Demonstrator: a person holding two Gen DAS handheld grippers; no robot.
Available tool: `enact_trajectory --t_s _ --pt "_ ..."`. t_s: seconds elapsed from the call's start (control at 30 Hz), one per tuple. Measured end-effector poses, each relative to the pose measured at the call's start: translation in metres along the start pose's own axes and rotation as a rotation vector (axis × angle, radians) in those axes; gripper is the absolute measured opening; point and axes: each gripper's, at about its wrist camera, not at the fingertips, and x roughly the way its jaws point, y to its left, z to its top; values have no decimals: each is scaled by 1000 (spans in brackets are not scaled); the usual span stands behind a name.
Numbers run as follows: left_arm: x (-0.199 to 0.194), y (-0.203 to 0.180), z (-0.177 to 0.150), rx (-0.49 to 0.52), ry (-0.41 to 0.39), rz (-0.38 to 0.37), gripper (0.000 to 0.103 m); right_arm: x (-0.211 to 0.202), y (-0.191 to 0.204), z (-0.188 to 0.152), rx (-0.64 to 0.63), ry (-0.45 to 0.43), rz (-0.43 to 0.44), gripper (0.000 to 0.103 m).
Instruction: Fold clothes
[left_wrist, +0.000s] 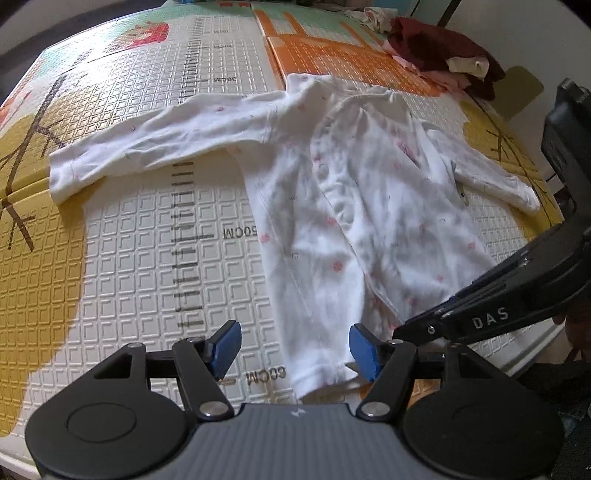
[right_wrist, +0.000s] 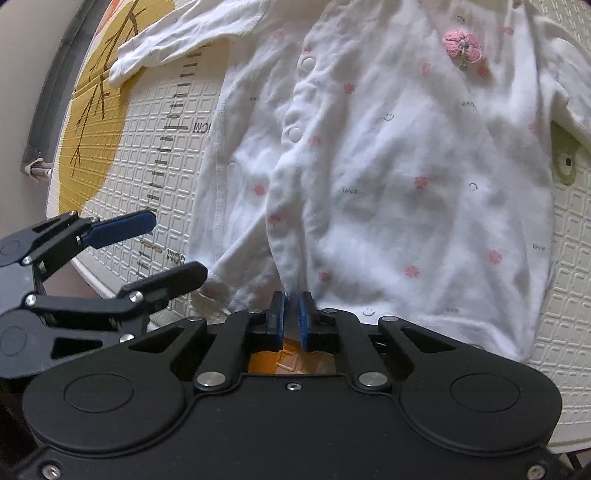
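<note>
A white baby romper (left_wrist: 343, 206) with small pink flowers lies spread face up on the play mat (left_wrist: 129, 258), sleeves out to both sides. Its near left leg cuff (left_wrist: 321, 373) lies between the blue pads of my left gripper (left_wrist: 295, 349), which is open around it. My right gripper (right_wrist: 291, 314) is shut on the romper's bottom edge (right_wrist: 295, 288) near the snap placket; it also shows in the left wrist view (left_wrist: 436, 321) at the right. The romper fills the right wrist view (right_wrist: 388, 166), with a pink knitted flower (right_wrist: 463, 44) on the chest.
A pile of dark red, pink and cream clothes (left_wrist: 443, 55) sits at the mat's far right. The mat's near edge (right_wrist: 92, 280) runs just below the romper's legs. Printed ruler marks (left_wrist: 188, 229) run down the mat left of the romper.
</note>
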Motion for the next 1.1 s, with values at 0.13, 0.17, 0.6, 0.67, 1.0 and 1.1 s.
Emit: enact_trajectory --t_s 0.13,0.17,0.6,0.67,1.0,1.1 --pt "-2 3 4 -26 -18 -5 67 -24 -15 -2 48 -62 106 10" --pt "-3 3 6 -36 -29 -9 67 -34 -19 -1 52 -98 113 10" --pt "11 -24 41 -118 -109 -296 37 -72 -88 0 194 -282 17 10" --pt "23 -24 42 -167 -77 -326 20 -69 -94 -3 206 -288 23 10" --pt "61 -12 27 -282 85 -285 5 -43 -119 -17 273 -250 27 9" --pt "64 -6 23 -305 120 -269 3 -39 -126 -24 283 -223 52 7"
